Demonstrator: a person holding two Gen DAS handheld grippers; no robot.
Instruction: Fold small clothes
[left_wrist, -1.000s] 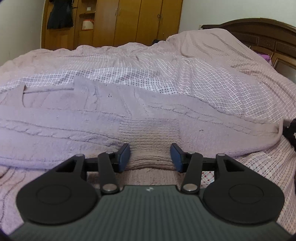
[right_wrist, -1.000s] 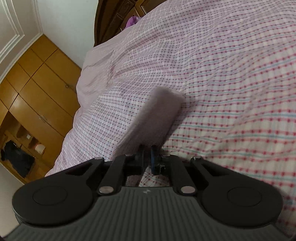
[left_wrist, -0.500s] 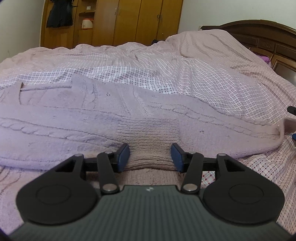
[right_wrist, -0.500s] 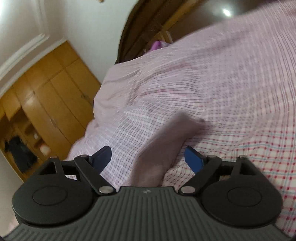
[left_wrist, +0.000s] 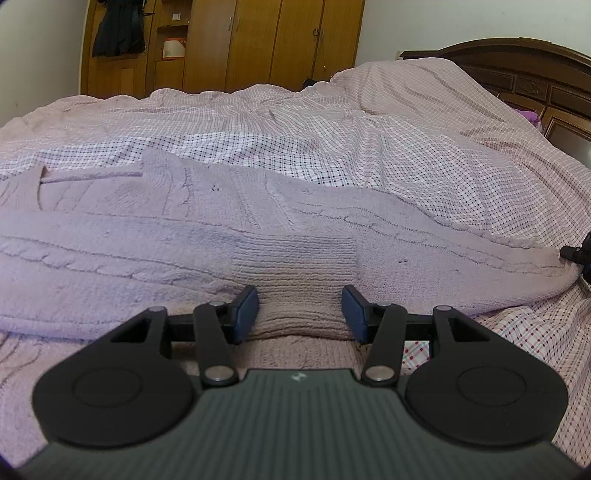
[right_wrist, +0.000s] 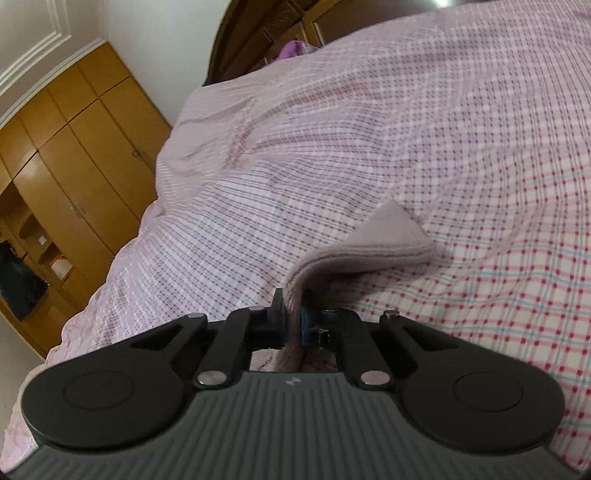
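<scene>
A lilac cable-knit sweater (left_wrist: 184, 236) lies spread across the bed in the left wrist view, one sleeve folded over its body. My left gripper (left_wrist: 300, 314) is open, its blue pads either side of the sleeve's ribbed cuff (left_wrist: 295, 262), resting low on it. My right gripper (right_wrist: 293, 323) is shut on the sweater's edge (right_wrist: 384, 240), which curls up over the bedding in the right wrist view. The right gripper's tip shows at the far right of the left wrist view (left_wrist: 580, 254), at the sweater's corner.
The bed is covered by a pink checked quilt (left_wrist: 369, 140) with creases. A dark wooden headboard (left_wrist: 535, 74) stands at the right. Wooden wardrobes (left_wrist: 221, 44) line the far wall, with dark clothing hanging at the left.
My right gripper opened half a second ago and has closed again on the sweater's edge, lower on the fabric. My left gripper stayed open over the cuff, hardly moving.
</scene>
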